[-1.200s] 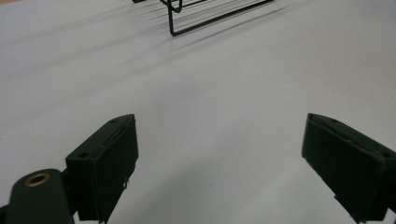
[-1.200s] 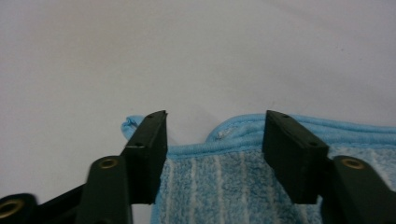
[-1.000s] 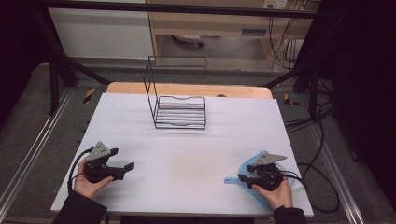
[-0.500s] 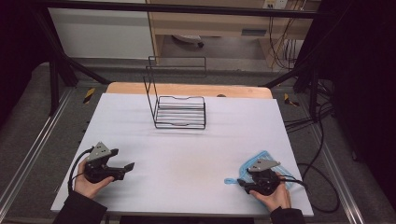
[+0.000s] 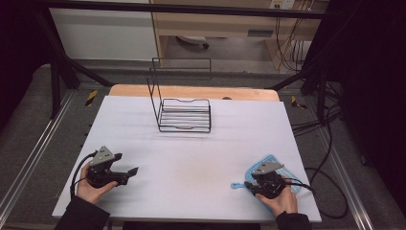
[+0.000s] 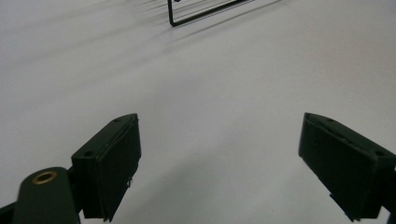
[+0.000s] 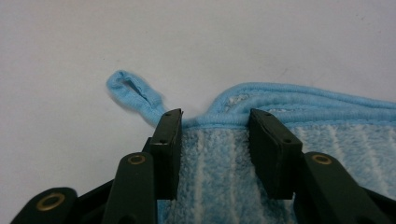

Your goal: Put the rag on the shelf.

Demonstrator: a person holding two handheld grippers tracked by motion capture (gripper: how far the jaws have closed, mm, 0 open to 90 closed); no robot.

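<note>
High view: I've got my left claw (image 5: 133, 170) low at the near left of the white surface (image 5: 191, 143), jaws apart with nothing between them, pointing toward the middle. My right claw (image 5: 249, 184) sits at the near right corner, right on top of the blue cloth (image 5: 261, 164), which lies flat near the surface's right edge with its little loop (image 5: 235, 185) poking out to the left. A black wire rack (image 5: 184, 114) stands at the far middle, well apart from both claws.

Left claw view: the 2 jaws stand wide, bare white surface (image 6: 224, 93) between them, and a corner of the rack (image 6: 205, 11) shows at the top.

Right claw view: my right claw (image 7: 215, 122) is down over the cloth (image 7: 327, 135) at its hemmed edge, next to the loop (image 7: 133, 93). The jaws have just been closing; they're narrow now, with a bunched ridge of cloth between them. The hem rises into a fold at the tips. I can't tell whether the pads actually pinch the fabric yet.
</note>
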